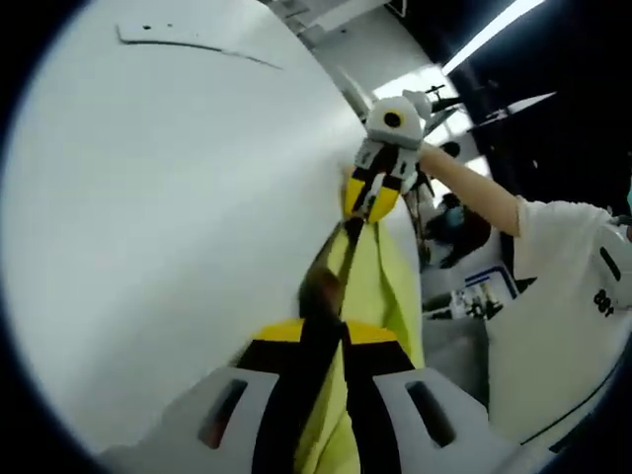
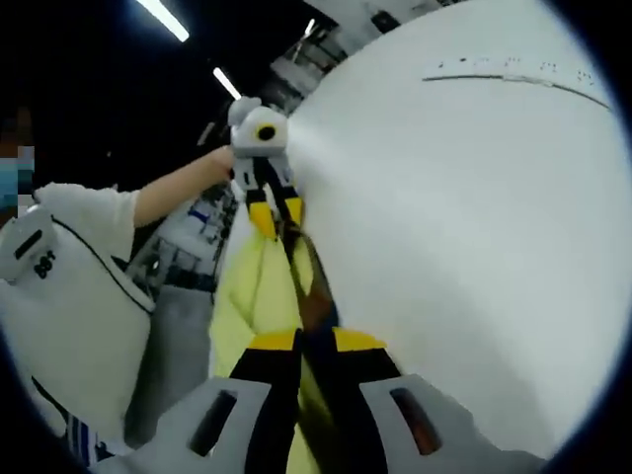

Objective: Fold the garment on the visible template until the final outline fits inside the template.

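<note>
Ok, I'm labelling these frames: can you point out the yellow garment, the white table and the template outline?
yellow garment (image 1: 387,265), left gripper view, on the hanging fold.
white table (image 1: 168,247), left gripper view, on bare tabletop.
template outline (image 2: 513,77), right gripper view, on the thin line across the tabletop.

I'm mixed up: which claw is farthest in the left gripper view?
The right claw, out on the bare arm; the left claw is close.
</note>
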